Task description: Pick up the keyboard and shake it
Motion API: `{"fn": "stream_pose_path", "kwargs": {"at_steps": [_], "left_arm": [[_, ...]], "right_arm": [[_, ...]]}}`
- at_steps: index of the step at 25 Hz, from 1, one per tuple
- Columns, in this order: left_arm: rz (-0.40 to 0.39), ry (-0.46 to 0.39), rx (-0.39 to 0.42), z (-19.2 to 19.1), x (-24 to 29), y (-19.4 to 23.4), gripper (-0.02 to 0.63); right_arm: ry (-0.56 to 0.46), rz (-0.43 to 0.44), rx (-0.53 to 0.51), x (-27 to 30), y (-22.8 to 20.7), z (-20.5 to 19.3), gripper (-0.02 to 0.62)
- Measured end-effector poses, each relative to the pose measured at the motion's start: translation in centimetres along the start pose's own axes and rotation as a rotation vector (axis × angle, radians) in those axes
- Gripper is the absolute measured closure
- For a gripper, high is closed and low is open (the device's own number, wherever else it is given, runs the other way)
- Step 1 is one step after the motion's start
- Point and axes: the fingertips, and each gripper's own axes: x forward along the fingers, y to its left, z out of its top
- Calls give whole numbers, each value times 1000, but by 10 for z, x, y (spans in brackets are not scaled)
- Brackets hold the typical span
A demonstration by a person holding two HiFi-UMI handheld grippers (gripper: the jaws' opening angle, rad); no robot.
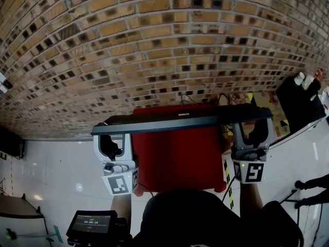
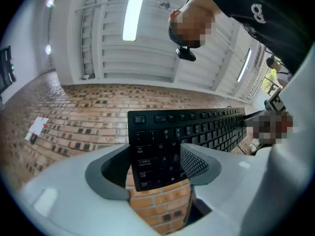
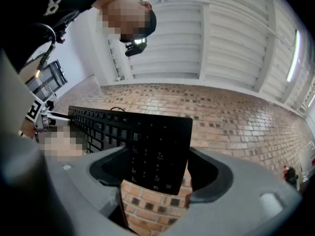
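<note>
A long black keyboard (image 1: 180, 121) hangs in the air in front of a brick wall, seen edge-on and nearly level in the head view. My left gripper (image 1: 112, 139) is shut on its left end and my right gripper (image 1: 253, 133) is shut on its right end. In the left gripper view the keyboard (image 2: 192, 129) runs off to the right, with its end keys between the jaws of the left gripper (image 2: 158, 167). The right gripper view has the number-pad end of the keyboard (image 3: 157, 141) standing between the jaws of the right gripper (image 3: 156, 173).
Below the keyboard lies a red surface (image 1: 177, 161) on a white floor. The brick wall (image 1: 154, 45) fills the upper part of the head view. A small screen device (image 1: 91, 224) sits at the bottom left. A black object (image 1: 298, 104) stands at the right, with striped tape (image 1: 227, 175) nearby.
</note>
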Motion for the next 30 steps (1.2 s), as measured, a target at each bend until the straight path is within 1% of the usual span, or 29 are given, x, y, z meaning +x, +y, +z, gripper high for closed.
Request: {"fn": "stream_pose_path", "kwargs": {"at_steps": [5, 8, 13, 18, 21, 22, 25, 26, 28, 30], "left_arm": [[-10, 166, -42, -54, -30, -13, 285], [-14, 241, -52, -78, -48, -17, 285], [-15, 315, -58, -96, -62, -18, 285], [-13, 342, -75, -103, -65, -20, 285], [-22, 397, -89, -118, -74, -23, 288], [-26, 428, -95, -125, -79, -25, 288], [-32, 541, -108, -152, -101, -30, 288], [-36, 566, -104, -164, -112, -32, 288], [-44, 600, -94, -187, -136, -34, 288], [-43, 655, -117, -201, -155, -38, 288]], "right_arm": [[163, 27, 57, -23, 16, -56, 251], [244, 42, 77, -39, 23, -84, 250], [307, 63, 94, -52, 31, -103, 252], [329, 76, 91, -54, 31, -111, 252], [364, 86, 97, -58, 34, -125, 252], [398, 92, 98, -63, 36, -134, 252], [560, 101, 86, -89, 42, -172, 253], [591, 102, 83, -98, 44, -183, 252], [622, 105, 84, -114, 49, -200, 253], [669, 110, 98, -128, 58, -212, 253]]}}
